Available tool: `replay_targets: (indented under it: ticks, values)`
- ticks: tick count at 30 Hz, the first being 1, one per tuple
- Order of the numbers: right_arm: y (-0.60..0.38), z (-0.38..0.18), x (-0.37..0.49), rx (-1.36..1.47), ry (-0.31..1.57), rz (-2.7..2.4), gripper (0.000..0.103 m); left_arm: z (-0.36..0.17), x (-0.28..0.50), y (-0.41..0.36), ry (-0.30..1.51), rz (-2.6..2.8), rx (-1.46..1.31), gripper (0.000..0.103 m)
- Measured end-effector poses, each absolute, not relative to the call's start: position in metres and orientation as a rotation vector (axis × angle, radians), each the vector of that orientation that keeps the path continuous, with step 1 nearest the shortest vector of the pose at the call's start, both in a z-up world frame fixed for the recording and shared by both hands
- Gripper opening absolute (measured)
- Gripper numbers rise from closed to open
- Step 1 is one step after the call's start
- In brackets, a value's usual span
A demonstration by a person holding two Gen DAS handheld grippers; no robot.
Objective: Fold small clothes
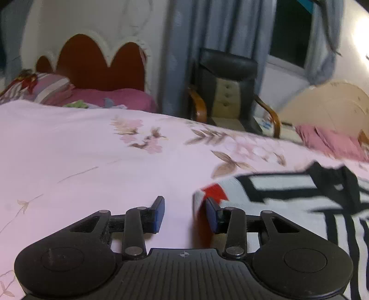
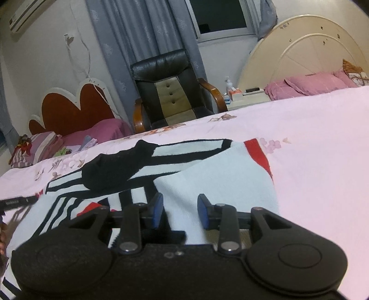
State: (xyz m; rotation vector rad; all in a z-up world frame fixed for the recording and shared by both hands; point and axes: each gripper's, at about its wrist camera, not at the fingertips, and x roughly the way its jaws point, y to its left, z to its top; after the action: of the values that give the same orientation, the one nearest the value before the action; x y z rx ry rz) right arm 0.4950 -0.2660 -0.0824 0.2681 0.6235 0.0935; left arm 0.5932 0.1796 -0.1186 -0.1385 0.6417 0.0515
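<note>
Pink floral bed sheet [image 1: 92,150] fills everything, with my striped white-black-red top [image 2: 207,184] spread flat on it, at 3 o'clock from my left tool [image 1: 184,214]. Looks soft and floppy, so I'd pinch hems or corners. Left tool's open beside the red corner; right tool [image 2: 180,211] is open above the white cloth.

No legible text, brand, number or label anywhere in either view. Faint pale lettering on a narrow black strip [image 2: 17,201] at the left edge of the right wrist view, too blurred to read. Small marks on the air conditioner [image 2: 27,13] high on the wall and on the boxes [image 2: 235,95] of the bedside stand, likewise too small to make out.
</note>
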Motion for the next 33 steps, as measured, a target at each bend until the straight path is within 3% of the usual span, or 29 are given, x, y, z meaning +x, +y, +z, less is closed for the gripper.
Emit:
replay_targets:
  ticks: [7,8,9,10,17,20,23,27,30,33]
  values:
    - [-0.264,-0.081,0.491,0.278,0.623,0.087,0.034,-0.101,0.575,0.187,0.573,0.069,-0.207,0.041]
    - [-0.261,-0.079,0.489,0.28,0.613,0.101,0.034,-0.095,0.566,0.174,0.562,0.015,-0.182,0.044]
    - [-0.255,-0.078,0.489,0.282,0.609,0.122,0.034,-0.09,0.556,0.154,0.559,-0.049,-0.133,0.059]
    - [-0.246,-0.078,0.491,0.282,0.613,0.15,0.034,-0.087,0.544,0.134,0.531,-0.101,-0.099,0.067]
    - [-0.165,-0.083,0.498,0.153,0.643,0.326,0.034,-0.115,0.517,0.053,0.608,-0.274,0.046,0.067]
    - [-0.154,-0.096,0.501,-0.016,0.694,0.278,0.03,-0.126,0.508,0.072,0.599,-0.259,0.045,0.067]
    - [-0.176,-0.095,0.494,-0.052,0.69,0.192,0.025,-0.123,0.499,0.096,0.597,-0.227,0.036,0.067]
    - [-0.192,-0.093,0.489,-0.014,0.704,0.184,0.024,-0.118,0.495,0.1,0.609,-0.213,0.052,0.067]
    - [-0.189,-0.078,0.479,0.024,0.682,0.179,0.035,-0.097,0.479,0.093,0.553,-0.231,0.032,0.067]
    - [-0.184,-0.073,0.461,0.028,0.652,0.216,0.036,-0.097,0.464,0.076,0.569,-0.284,0.052,0.067]
